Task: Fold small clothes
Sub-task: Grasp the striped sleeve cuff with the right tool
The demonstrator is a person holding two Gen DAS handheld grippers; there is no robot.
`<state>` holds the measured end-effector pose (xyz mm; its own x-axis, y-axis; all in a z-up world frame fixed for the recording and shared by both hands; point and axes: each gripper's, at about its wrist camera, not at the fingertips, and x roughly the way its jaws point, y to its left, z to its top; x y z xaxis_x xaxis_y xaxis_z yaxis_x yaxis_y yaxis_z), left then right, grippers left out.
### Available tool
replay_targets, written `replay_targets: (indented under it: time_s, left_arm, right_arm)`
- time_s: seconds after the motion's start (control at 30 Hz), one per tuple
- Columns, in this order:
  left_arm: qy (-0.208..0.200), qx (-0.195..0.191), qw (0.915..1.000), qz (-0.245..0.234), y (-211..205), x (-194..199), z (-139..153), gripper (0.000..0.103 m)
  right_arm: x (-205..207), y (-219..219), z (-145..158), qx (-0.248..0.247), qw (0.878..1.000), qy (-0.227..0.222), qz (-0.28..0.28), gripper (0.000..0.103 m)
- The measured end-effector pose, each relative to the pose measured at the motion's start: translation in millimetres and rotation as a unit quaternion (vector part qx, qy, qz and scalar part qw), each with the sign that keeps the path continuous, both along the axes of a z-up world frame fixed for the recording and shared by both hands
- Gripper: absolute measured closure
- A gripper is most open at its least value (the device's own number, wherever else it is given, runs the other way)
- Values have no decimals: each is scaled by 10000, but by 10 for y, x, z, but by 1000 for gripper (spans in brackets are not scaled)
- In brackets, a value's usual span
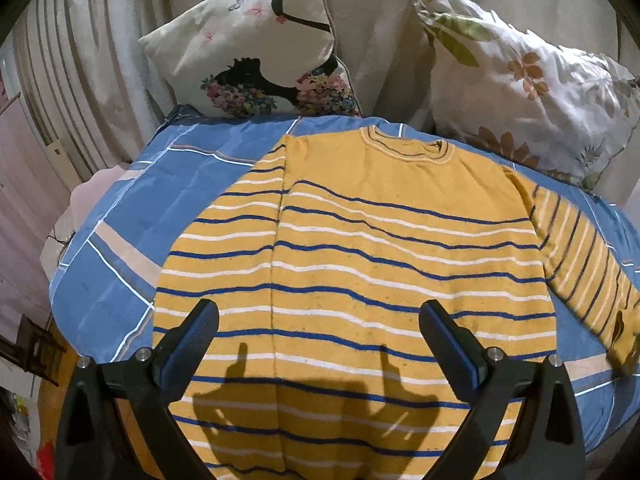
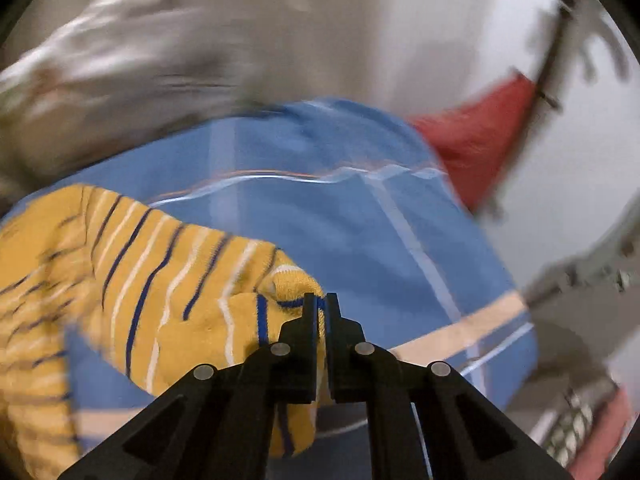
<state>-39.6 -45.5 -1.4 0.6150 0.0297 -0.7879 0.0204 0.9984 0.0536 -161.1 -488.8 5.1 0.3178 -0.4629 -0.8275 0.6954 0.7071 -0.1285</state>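
Right wrist view showed the right tool [image 2: 320,306] clenched on the soft, limp sweater [image 1: 352,248]'s sleeve cuff [image 2: 294,282], a sensible hold; the left tool [image 1: 320,324] hung released above it.

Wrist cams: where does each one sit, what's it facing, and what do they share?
Left wrist: above the sweater, facing the pillows; left claw open, empty.
Right wrist: low by the sleeve, blurred, facing across the blue sheet; right claw shut on the cuff.
Shared: sweater, sheet.
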Motion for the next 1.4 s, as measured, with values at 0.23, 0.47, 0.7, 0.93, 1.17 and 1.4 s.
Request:
replay_targets:
  time_s: [0.23,0.47,0.7,0.93,1.17,1.4]
  left_arm:
    - [-23,55,10000,-50,-85,25,15,3]
    - [78,69,9997,-226,-248,62,-45,3]
    - [114,180,9985,-495,-425,35,-70,3]
    - [206,177,9991,-328,-344,76,-92,3]
    - [207,137,9992,-303,-342,108,-94,3]
    - [283,152,9985,-433,-494,143,-147,3]
  right_arm:
    - [-410,-218,132,574,9942,-854,-310,66]
    - [-664,30,-17,995,9885,-1117,238,46]
    - [-163,525,-257,352,9905,-623,1178,43]
    - [-21,413,-339,-139,9938,8,1107,97]
    - [-620,-641,-77,-330,9932,-301,-1079,101]
    - [-679,-304,81,801,9892,-1206,229,52]
